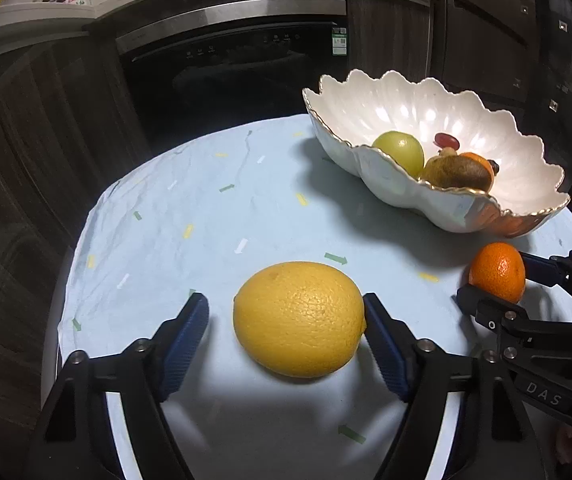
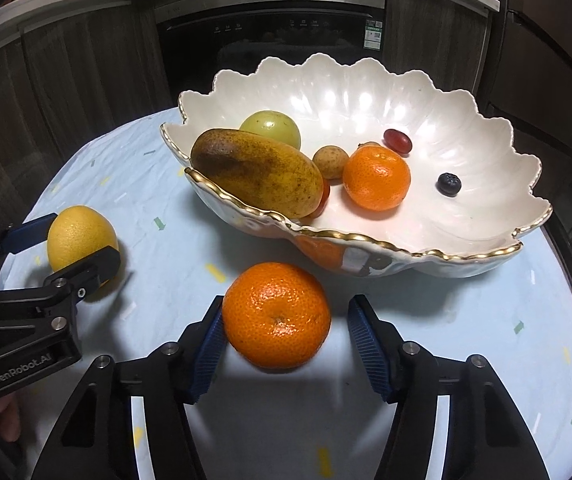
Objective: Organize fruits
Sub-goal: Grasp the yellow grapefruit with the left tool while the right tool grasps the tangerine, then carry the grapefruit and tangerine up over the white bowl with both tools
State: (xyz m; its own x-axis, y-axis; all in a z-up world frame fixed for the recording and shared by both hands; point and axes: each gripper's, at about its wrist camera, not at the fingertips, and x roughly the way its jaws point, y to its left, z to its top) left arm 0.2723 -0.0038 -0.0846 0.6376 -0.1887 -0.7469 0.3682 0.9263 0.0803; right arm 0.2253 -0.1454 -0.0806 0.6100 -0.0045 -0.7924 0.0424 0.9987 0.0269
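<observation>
A big yellow lemon [image 1: 300, 318] lies on the light blue cloth between the blue pads of my left gripper [image 1: 285, 300]. Its right pad touches the peel; a gap shows at the left pad, so it is open. To the right, a loose orange mandarin [image 2: 276, 314] sits just in front of the bowl, inside my right gripper [image 2: 287, 304]. There the left pad meets the fruit and the right pad stands clear, so it is open too. The white scalloped bowl [image 2: 366, 237] with a gold rim holds a mango [image 2: 258, 176], a green fruit, another mandarin [image 2: 377, 179] and small fruits.
The round table under the cloth [image 1: 206, 220] drops off at its left and far edges. A dark oven [image 1: 238, 68] and dark cabinets stand behind it. Each gripper shows in the other's view, side by side near the front; a person's fingers hold the left one.
</observation>
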